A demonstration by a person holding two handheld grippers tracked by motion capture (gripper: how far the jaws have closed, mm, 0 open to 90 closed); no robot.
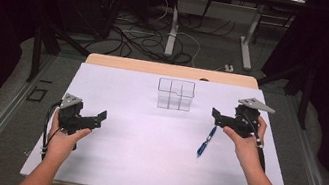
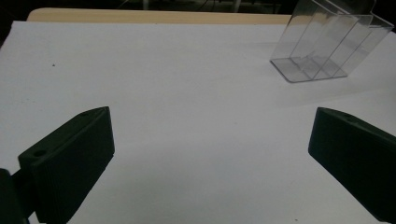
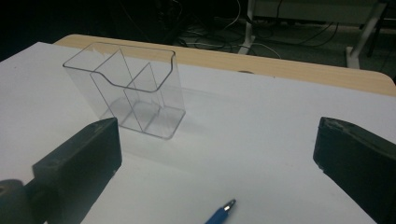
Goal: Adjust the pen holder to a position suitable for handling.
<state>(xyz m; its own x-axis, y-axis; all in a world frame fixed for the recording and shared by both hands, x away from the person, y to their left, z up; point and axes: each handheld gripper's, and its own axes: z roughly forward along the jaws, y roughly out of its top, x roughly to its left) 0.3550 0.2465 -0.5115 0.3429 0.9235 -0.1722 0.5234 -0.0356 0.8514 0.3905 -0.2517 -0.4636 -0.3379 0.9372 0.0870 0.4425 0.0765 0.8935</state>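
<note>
High view: blue pen (image 1: pixel 206 141) on white table (image 1: pixel 144 140), just beside wide-open, empty right tool (image 1: pixel 219 119).

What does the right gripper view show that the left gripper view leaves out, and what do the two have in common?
Right gripper view alone: the tip of the blue pen lying on the sheet between the open right gripper jaws, plus floor cables and table legs beyond the far edge. Left gripper view alone: the open left gripper over bare sheet. Both share the clear divided organiser, standing empty, the white sheet and the wooden table edge.
</note>
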